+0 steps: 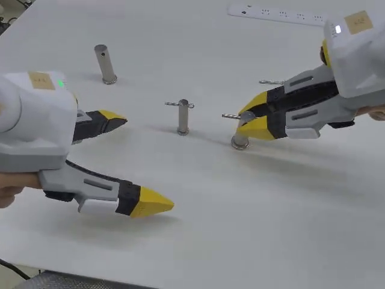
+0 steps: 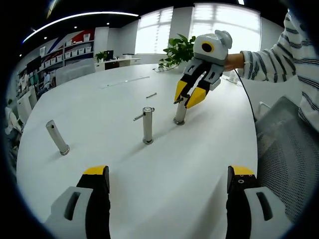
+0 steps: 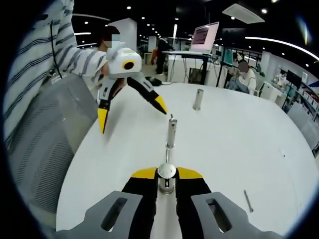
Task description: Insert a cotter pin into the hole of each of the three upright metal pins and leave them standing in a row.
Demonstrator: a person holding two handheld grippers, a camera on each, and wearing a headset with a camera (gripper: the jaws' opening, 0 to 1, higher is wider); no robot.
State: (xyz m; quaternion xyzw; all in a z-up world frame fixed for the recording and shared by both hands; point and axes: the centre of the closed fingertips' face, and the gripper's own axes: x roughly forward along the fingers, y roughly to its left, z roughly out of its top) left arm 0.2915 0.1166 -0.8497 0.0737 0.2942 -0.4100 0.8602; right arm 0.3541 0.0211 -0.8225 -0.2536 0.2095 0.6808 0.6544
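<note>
The white table (image 1: pixel 198 241) is the stage: at lower left the left gripper (image 1: pixel 147 163) hangs with jaws spread wide, holding nothing. At right the right gripper (image 1: pixel 249 117) is clamped on the top of the right pin (image 1: pixel 240 142), where a cotter pin (image 1: pixel 230 116) juts out leftward. At centre the middle pin (image 1: pixel 183 120) stands with a second cotter pin (image 1: pixel 178 104) through it, the bare pin (image 1: pixel 105 63) stands upper left, and a loose cotter pin (image 1: pixel 271 82) lies just above the right gripper.
</note>
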